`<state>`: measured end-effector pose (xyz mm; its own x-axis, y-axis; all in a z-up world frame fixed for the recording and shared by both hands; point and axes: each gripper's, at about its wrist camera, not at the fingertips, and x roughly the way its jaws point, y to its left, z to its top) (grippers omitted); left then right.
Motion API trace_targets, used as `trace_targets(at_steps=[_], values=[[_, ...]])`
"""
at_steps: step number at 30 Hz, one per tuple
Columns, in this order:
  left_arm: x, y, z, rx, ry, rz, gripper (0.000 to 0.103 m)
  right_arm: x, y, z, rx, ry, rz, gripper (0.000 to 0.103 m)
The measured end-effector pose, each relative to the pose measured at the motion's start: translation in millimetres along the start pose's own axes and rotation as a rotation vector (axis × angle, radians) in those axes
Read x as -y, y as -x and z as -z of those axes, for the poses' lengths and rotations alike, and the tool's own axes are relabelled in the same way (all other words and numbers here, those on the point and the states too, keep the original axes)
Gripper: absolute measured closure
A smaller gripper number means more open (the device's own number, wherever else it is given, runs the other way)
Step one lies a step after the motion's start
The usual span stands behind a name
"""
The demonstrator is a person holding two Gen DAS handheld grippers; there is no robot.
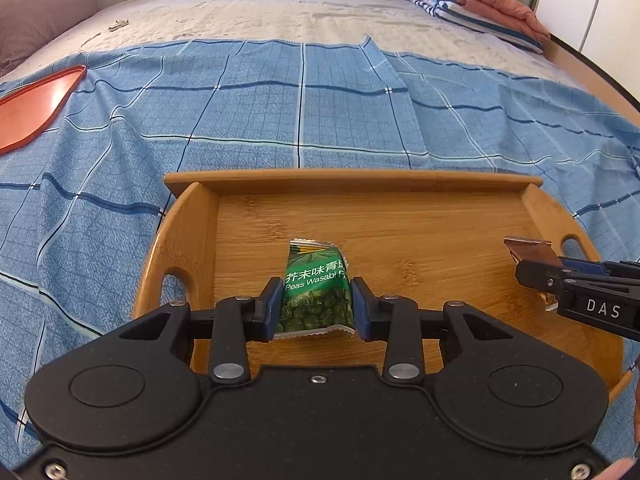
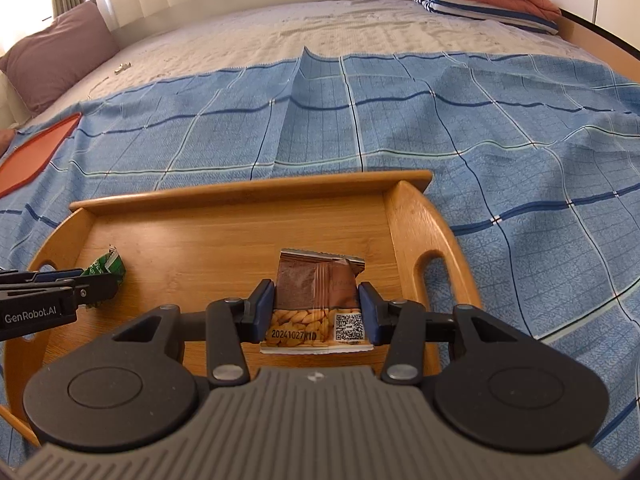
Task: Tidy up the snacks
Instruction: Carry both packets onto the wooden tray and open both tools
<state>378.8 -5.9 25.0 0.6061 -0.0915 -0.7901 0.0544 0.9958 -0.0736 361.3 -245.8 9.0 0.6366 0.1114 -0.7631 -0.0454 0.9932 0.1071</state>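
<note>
My left gripper [image 1: 316, 304] is shut on a green wasabi-pea packet [image 1: 318, 280], held over the left half of a wooden tray [image 1: 352, 184]. In the right wrist view, my right gripper [image 2: 316, 308] is shut on a brown nut packet [image 2: 320, 280] with a QR code, over the tray's [image 2: 248, 196] right half. Each gripper also shows in the other's view: the right gripper [image 1: 532, 276] with the brown packet [image 1: 528, 246] at the right edge, the left gripper [image 2: 96, 284] with the green packet [image 2: 108, 266] at the left edge. Whether the packets touch the tray floor I cannot tell.
The tray lies on a blue checked cloth [image 1: 280, 112] spread over a bed. An orange-red flat lid or tray [image 1: 36, 104] lies on the cloth at the far left. Folded blankets [image 1: 476, 4] are stacked at the far right, a mauve pillow [image 2: 60, 52] at the far left.
</note>
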Motion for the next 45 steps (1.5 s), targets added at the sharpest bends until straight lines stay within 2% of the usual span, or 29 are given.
trace_targets(at_steps=[21, 28, 30, 33, 35, 41, 43, 45], values=[[8.5, -4.3, 5.7, 0.024, -0.049, -0.032, 0.066, -2.3, -5.2, 7.6, 0.001, 0.02, 0.002, 0.053], [12.1, -4.6, 6.9, 0.032, -0.068, -0.045, 0.064, -1.4, -5.6, 9.0, 0.012, 0.018, 0.001, 0.047], [12.3, -4.8, 6.9, 0.03, -0.068, -0.044, 0.052, -1.1, -5.7, 9.5, 0.013, 0.016, 0.003, 0.04], [12.3, -5.1, 7.9, 0.03, -0.068, -0.052, 0.035, -0.6, -5.3, 10.0, 0.015, 0.016, 0.002, 0.037], [13.0, -3.7, 9.3, 0.041, -0.078, -0.063, 0.027, -0.2, -4.7, 10.8, 0.015, 0.012, -0.002, 0.034], [18.4, 7.9, 13.7, 0.071, -0.138, -0.082, 0.017, 1.7, 3.0, 13.8, 0.028, 0.014, -0.011, 0.025], [19.2, 13.4, 15.5, 0.08, -0.143, -0.083, 0.016, 2.2, 7.9, 15.2, 0.037, 0.01, -0.011, 0.019], [19.4, 18.8, 18.3, 0.078, -0.14, -0.078, 0.015, 2.4, 13.4, 16.6, 0.045, 0.006, -0.012, 0.017]])
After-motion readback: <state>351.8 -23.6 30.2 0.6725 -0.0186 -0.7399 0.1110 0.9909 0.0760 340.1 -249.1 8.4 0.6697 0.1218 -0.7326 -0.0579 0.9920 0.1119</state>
